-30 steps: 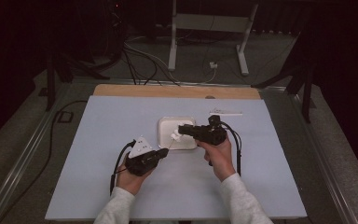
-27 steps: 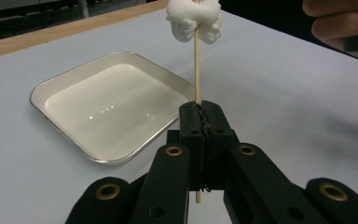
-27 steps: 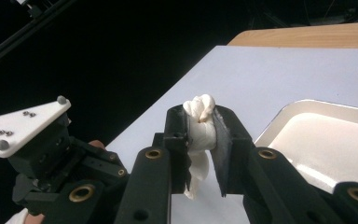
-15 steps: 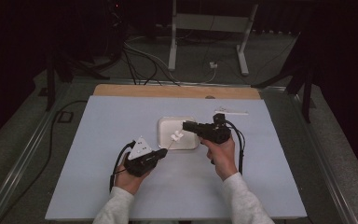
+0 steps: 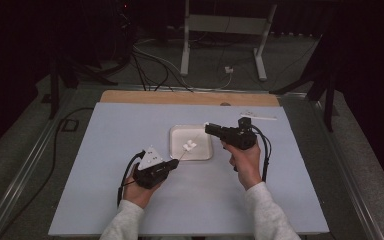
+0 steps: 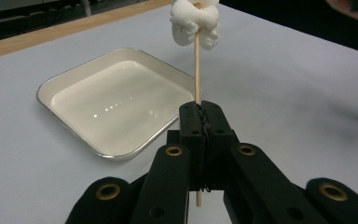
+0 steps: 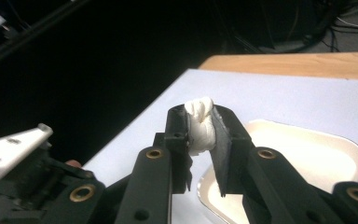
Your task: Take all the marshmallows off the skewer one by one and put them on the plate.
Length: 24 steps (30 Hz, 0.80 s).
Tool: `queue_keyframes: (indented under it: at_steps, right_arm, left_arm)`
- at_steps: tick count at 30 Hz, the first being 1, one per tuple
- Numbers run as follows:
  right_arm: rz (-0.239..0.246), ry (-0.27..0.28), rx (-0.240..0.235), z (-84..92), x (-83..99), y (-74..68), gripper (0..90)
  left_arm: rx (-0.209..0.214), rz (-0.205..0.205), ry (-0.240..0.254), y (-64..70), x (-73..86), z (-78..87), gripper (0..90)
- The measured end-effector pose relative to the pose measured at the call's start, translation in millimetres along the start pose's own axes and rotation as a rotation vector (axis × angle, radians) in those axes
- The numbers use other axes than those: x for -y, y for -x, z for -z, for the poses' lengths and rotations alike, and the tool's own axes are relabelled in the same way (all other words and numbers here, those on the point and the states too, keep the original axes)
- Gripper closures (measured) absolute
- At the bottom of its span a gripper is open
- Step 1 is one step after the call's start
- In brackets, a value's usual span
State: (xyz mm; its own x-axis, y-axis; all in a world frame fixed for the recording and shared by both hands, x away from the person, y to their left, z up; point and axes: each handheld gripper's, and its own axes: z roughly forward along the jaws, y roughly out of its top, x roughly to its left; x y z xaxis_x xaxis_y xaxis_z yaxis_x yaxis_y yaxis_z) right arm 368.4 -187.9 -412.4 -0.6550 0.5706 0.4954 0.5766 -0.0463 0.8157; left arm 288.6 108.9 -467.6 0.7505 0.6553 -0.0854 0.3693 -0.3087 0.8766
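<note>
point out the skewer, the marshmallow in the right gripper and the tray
skewer (image 6: 196,70), left gripper view, bare stick below its marshmallows
marshmallow (image 7: 200,126), right gripper view, its middle between the jaws
tray (image 6: 70,133), left gripper view, near rim

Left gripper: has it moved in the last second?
No. The left gripper stays beside the tray's near left corner, jaws shut on the skewer.

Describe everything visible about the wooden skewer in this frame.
The wooden skewer is a thin, straight, pale stick. The left hand-held gripper is shut on its lower part, and a short end pokes out below the jaws. It rises steeply from the jaws beside the cream tray. Its upper end is pushed through soft white marshmallow pieces, which hide the tip.
</note>
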Motion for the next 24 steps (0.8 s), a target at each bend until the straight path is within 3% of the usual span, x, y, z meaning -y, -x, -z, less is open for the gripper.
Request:
queue_keyframes:
  at_steps: [7, 13, 24]
  right_arm:
    - [0.022, -0.058, 0.062, -16.3, 7.7, 7.1, 75.8]
    - [0.047, -0.138, 0.135, -38.2, 18.0, 17.3, 75.2]
    - [0.029, -0.245, 0.206, -72.5, 37.7, 33.7, 74.1]
  left_arm:
    - [-0.012, 0.036, 0.021, -5.9, 0.2, 4.5, 90.0]
    - [-0.020, 0.048, 0.020, -8.0, 0.5, 5.0, 90.0]
    - [-0.026, 0.064, 0.021, -11.5, 1.4, 6.6, 90.0]
